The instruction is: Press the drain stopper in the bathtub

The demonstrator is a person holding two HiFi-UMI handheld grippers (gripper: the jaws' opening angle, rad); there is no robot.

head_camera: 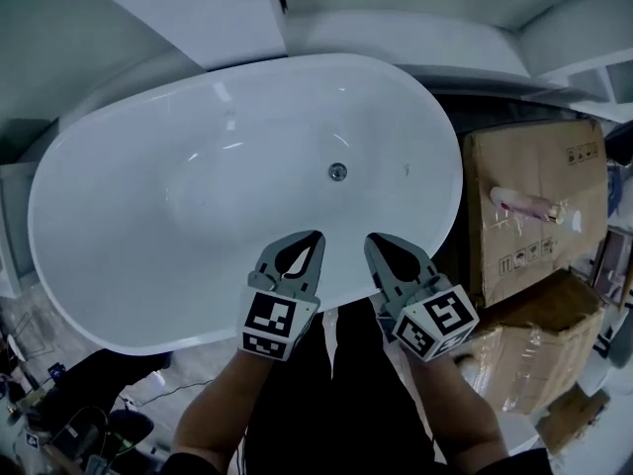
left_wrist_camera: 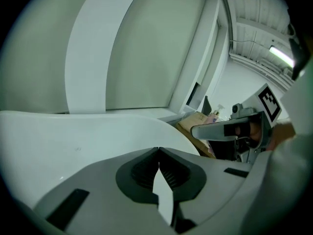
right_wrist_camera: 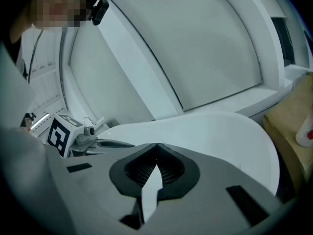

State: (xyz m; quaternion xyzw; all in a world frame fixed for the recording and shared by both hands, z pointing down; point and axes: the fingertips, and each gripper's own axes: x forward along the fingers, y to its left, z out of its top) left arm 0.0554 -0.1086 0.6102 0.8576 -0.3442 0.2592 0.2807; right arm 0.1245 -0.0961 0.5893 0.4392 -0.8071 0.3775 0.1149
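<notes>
A white oval bathtub fills the head view. Its round metal drain stopper sits on the tub floor, right of centre. My left gripper hangs over the tub's near rim, shut with nothing between its jaws. Beside it my right gripper is shut and empty too, also at the near rim. Both stand well short of the stopper. In the left gripper view the shut left gripper points across the tub rim, with the right gripper seen at the side. In the right gripper view the right gripper has its tips together.
Cardboard boxes are stacked right of the tub, with a pink bottle-like item lying on top. White panels rise behind the tub. Dark clutter and cables lie on the floor at lower left.
</notes>
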